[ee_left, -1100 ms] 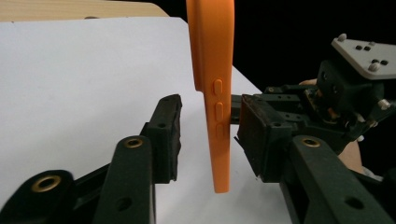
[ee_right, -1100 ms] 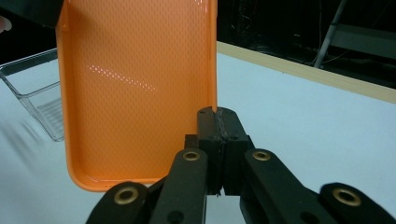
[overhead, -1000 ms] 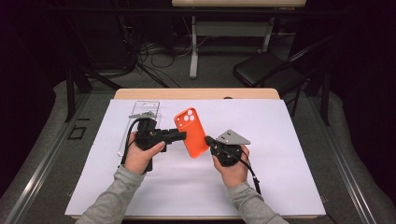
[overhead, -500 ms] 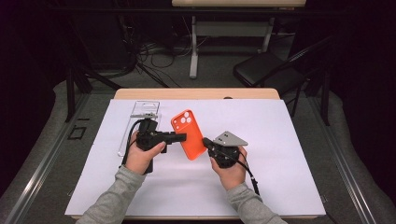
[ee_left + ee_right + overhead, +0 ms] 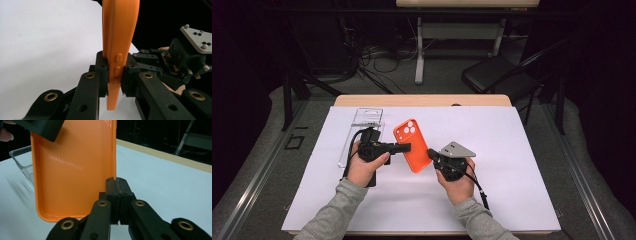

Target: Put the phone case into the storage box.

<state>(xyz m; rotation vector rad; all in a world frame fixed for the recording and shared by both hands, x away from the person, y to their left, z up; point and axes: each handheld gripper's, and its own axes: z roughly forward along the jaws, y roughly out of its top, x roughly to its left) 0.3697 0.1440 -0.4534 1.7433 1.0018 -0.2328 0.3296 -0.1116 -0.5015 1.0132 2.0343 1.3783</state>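
Orange phone case [image 5: 413, 145], held clear above the white sheet [image 5: 522, 165] between both grippers. The left gripper [image 5: 115, 75], whose jaws have just been closing, clamps the buttoned side edge; the right gripper [image 5: 116, 195] is pinched shut on the opposite wall. A clear plastic case [image 5: 364, 120] lies just beyond the left hand [image 5: 364, 167].

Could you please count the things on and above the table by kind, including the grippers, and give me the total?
Orange phone case: 1
Clear phone case: 1
Handheld grippers: 2, left gripper and right gripper
White sheet covering the table: 1
Total: 5
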